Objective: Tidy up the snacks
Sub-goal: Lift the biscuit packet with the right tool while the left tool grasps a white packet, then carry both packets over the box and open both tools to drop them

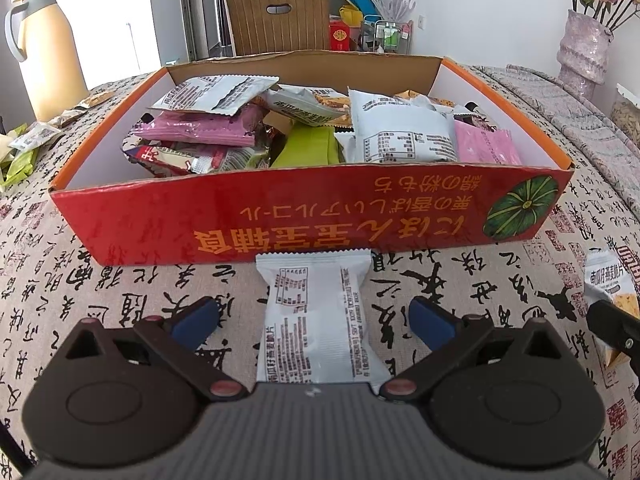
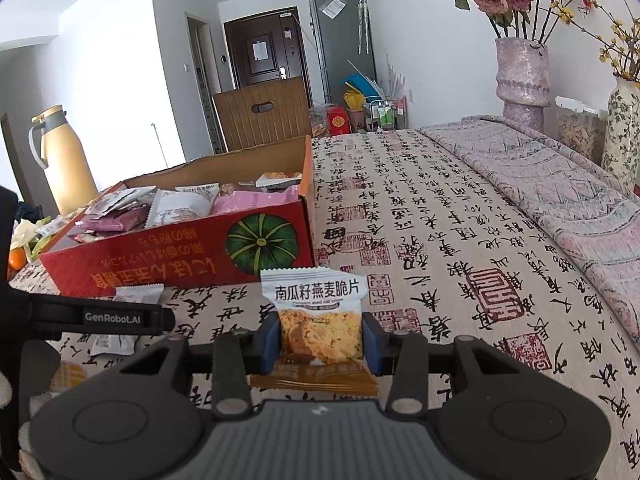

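Left wrist view: left tool [image 1: 314, 318] spread apart, straddling a white snack packet [image 1: 316, 316] flat on the desk [image 1: 120, 304], touching neither pad; red box [image 1: 312, 216] of snacks just beyond.
Right wrist view: right tool [image 2: 320, 344] clamped on an oat-crisp packet [image 2: 318, 320], near the box [image 2: 180, 256] corner.

White walls, dark door [image 2: 266, 54], brown chair [image 1: 276, 18] — bright daylight at left.

Right gripper [image 2: 320, 342] fingers [image 2: 270, 340] clamp oat crisp packet [image 2: 318, 320] near red box [image 2: 180, 256].
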Demonstrator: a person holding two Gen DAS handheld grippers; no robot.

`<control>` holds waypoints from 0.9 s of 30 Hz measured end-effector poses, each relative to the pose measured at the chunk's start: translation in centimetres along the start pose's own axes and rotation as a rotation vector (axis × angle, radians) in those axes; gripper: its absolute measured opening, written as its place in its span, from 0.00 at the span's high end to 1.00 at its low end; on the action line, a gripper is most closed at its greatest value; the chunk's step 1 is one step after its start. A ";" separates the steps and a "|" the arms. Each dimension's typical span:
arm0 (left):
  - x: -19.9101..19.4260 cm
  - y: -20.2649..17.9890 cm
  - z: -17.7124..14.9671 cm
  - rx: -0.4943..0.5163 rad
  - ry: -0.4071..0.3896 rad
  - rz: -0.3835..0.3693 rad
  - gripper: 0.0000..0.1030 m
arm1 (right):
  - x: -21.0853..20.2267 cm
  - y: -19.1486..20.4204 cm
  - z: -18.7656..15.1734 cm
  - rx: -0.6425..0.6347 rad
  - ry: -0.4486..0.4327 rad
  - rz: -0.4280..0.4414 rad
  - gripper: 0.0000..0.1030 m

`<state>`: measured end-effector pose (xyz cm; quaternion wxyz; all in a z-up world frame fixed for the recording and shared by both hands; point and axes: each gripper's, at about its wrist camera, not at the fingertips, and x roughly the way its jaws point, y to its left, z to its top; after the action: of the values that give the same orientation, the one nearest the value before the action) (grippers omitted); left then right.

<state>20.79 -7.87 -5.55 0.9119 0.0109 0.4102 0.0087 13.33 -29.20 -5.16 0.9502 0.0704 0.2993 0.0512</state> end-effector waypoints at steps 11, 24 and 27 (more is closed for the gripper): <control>-0.8 -0.2 -0.3 0.022 -0.024 -0.034 0.20 | -0.3 0.0 -0.1 0.001 -0.001 -0.005 0.60; -2.9 0.2 -1.3 0.048 -0.047 -0.090 0.60 | -1.4 1.0 0.1 -0.018 -0.014 -0.006 0.60; -3.5 0.4 -1.6 0.050 -0.057 -0.100 0.60 | -1.8 1.2 0.0 -0.023 -0.017 -0.007 0.60</control>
<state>17.28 -7.59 -3.94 0.9219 0.0133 0.3842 -0.0472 11.84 -28.28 -3.94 0.9536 0.0591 0.2908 0.0507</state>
